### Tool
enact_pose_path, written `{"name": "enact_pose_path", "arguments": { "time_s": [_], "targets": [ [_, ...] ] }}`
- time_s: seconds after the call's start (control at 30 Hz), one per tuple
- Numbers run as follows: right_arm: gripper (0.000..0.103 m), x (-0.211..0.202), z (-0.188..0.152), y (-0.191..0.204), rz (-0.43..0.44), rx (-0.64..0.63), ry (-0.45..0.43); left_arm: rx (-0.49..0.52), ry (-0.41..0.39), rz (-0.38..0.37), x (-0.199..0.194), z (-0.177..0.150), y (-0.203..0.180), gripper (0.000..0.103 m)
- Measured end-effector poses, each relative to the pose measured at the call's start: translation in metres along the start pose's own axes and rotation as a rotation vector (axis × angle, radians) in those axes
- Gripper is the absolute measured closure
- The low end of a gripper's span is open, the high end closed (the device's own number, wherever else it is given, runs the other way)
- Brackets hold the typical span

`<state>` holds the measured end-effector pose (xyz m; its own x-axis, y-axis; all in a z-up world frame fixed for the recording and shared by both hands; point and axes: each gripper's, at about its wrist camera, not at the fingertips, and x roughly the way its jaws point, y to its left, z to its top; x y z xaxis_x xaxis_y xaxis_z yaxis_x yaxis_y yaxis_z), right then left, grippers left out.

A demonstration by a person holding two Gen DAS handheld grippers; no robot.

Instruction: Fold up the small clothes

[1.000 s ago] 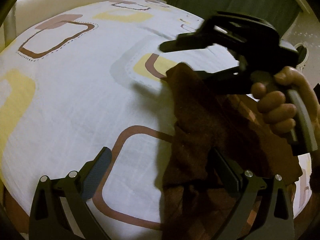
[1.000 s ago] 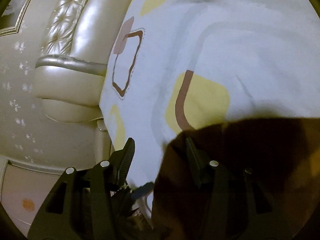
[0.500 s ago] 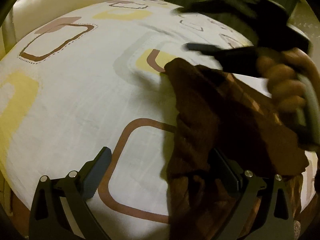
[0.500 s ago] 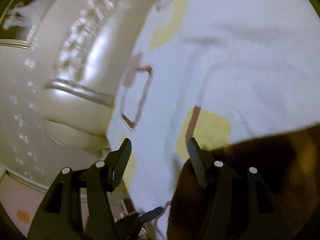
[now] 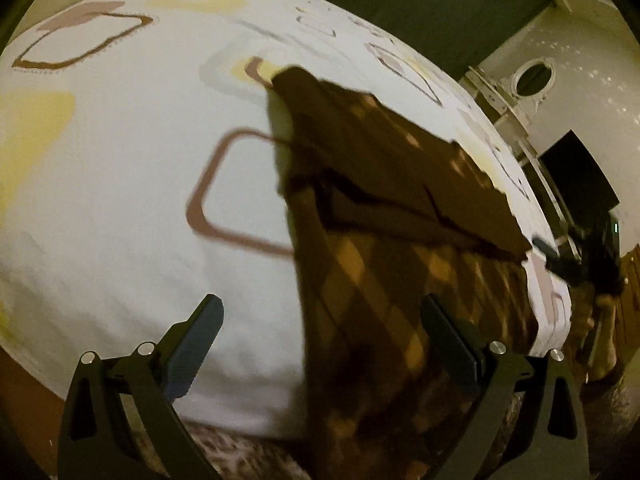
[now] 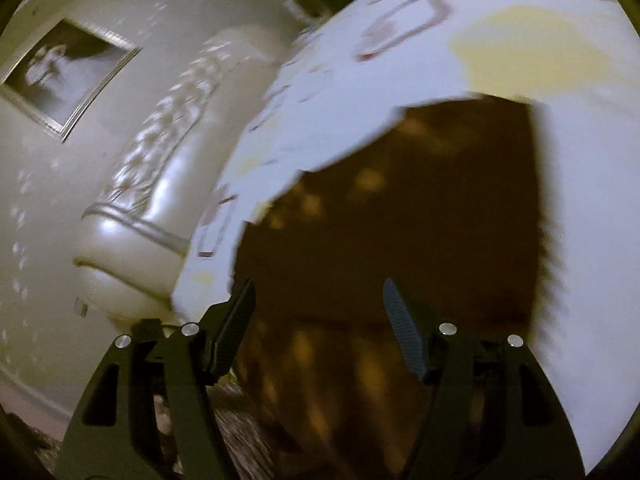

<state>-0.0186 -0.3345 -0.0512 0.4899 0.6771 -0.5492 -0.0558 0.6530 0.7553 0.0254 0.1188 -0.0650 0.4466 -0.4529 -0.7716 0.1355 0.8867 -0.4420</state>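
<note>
A dark brown checked garment (image 5: pixel 392 216) lies on the bed, its far part folded back over the near part, and its near end hangs over the bed edge. My left gripper (image 5: pixel 320 320) is open and empty above the garment's near left edge. In the right wrist view the same garment (image 6: pixel 400 208) fills the middle. My right gripper (image 6: pixel 320 312) is open and empty, just above the cloth. The right gripper also shows small at the far right of the left wrist view (image 5: pixel 560 260).
The bed has a white sheet (image 5: pixel 120 160) with brown and yellow squares. A cream padded headboard (image 6: pixel 160 184) and a framed picture (image 6: pixel 68 76) stand to the left in the right wrist view. A dark curtain (image 5: pixel 420 4) and a white cabinet (image 5: pixel 532 80) lie beyond the bed.
The right gripper has drawn away from the garment's far corner to the bed's right side. The garment now lies folded over itself. Both views have pulled back.
</note>
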Motion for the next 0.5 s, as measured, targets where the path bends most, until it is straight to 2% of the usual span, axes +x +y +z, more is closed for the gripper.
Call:
{"name": "enact_pose_path", "arguments": {
  "time_s": [0.1, 0.17, 0.3, 0.4, 0.5],
  "targets": [
    [0.037, -0.034, -0.032, -0.03, -0.053, 0.051, -0.014, 0.008, 0.03, -0.027, 0.007, -0.008, -0.012, 0.005],
    [0.038, -0.046, -0.053, -0.05, -0.085, 0.102, 0.006, -0.002, 0.045, -0.05, 0.011, -0.01, -0.014, 0.005],
    [0.047, -0.048, -0.072, -0.067, -0.077, 0.124, 0.042, -0.002, 0.047, -0.053, 0.016, -0.015, -0.021, 0.005],
    [0.047, -0.047, -0.074, -0.071, -0.04, 0.128, 0.047, -0.007, 0.047, -0.072, 0.014, -0.019, -0.018, 0.005],
    [0.047, -0.042, -0.078, -0.068, -0.002, 0.106, 0.089, -0.07, 0.076, -0.133, 0.016, -0.026, -0.008, 0.005]
  ]
}}
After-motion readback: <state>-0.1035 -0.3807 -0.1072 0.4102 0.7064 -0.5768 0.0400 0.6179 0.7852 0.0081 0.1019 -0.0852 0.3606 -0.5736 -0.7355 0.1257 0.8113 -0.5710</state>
